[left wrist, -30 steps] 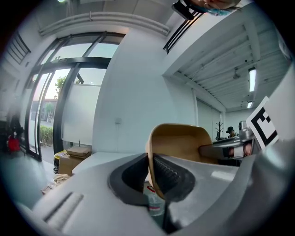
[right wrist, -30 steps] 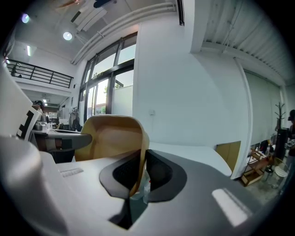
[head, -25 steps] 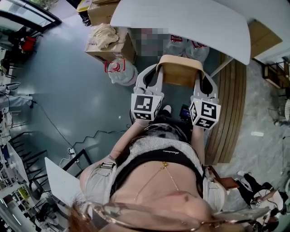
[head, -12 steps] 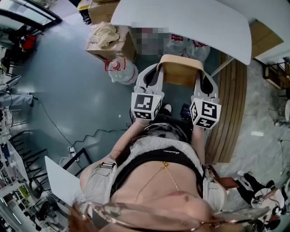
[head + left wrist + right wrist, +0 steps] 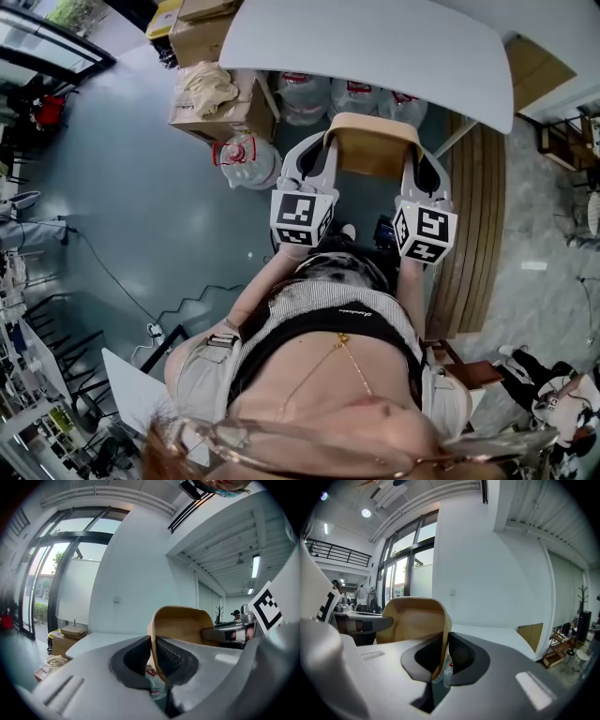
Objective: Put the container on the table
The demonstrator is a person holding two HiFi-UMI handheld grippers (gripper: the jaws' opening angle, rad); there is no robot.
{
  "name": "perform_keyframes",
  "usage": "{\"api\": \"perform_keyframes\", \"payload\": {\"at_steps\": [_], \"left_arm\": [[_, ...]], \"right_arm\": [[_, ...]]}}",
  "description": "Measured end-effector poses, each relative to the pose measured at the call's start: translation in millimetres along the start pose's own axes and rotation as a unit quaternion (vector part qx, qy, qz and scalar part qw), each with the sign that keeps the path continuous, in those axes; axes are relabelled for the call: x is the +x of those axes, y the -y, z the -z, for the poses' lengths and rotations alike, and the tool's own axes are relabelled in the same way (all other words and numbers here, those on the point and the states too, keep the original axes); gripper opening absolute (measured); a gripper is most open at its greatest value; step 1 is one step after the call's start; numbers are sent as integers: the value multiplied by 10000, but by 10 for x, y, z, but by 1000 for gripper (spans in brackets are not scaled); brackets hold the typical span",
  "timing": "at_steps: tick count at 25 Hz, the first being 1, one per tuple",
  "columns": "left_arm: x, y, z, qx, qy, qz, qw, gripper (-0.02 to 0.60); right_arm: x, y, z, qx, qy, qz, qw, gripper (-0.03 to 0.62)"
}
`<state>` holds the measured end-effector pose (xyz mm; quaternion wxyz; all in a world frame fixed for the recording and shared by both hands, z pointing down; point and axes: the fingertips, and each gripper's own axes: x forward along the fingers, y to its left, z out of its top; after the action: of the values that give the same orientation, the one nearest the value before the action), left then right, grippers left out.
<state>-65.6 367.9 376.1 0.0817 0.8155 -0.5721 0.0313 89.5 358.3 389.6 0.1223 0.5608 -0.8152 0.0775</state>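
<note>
— Firstly, the left gripper (image 5: 317, 161): how do its fingers (image 5: 172, 657) stand?
— Pinched on the left wall of the container (image 5: 373, 150). In the left gripper view the tan wall (image 5: 183, 625) runs down between the two dark pads, with no gap either side.
— And the right gripper (image 5: 420, 171)?
— Same finding. Its fingers (image 5: 463, 657) are clamped on the opposite wall; the right gripper view shows the thin edge (image 5: 415, 618) nipped between them.
— Position of the container?
— Held in the air between the two grippers, open side up, in front of the person's body. It appears empty.
— Is it on the surface?
— No. The white surface (image 5: 375, 42) lies just beyond it. The container's far rim sits at the near edge of the surface; whether it overlaps that edge cannot be told from the head view.
— What lies farther off?
— Water bottles (image 5: 305, 94) stand on the floor under the surface, and another bottle (image 5: 246, 155) is to their left. A cardboard box (image 5: 220, 103) sits beside them, cloth on top. Wooden planks (image 5: 478, 234) run along the floor on the right
</note>
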Motion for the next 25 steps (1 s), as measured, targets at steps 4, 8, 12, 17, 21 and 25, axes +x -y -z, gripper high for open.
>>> {"api": "perform_keyframes", "payload": {"at_steps": [4, 8, 12, 17, 21, 25], "left_arm": [[133, -179, -39, -8, -4, 88, 10000, 12], [269, -374, -93, -2, 0, 161, 9999, 11], [414, -593, -111, -18, -20, 222, 9997, 11], [503, -840, -98, -39, -36, 321, 9995, 11], [575, -1010, -77, -69, -80, 365, 9993, 11], [619, -1143, -74, -85, -125, 454, 9989, 11]], "right_arm": [[180, -57, -66, 23, -1, 74, 10000, 49], [375, -124, -150, 40, 18, 130, 9999, 48], [606, -201, -209, 42, 7, 170, 9998, 48], [810, -337, -216, 17, -1, 210, 9998, 51], [976, -423, -224, 57, -10, 214, 9998, 51], [1080, -499, -219, 72, -37, 255, 9996, 51]]}}
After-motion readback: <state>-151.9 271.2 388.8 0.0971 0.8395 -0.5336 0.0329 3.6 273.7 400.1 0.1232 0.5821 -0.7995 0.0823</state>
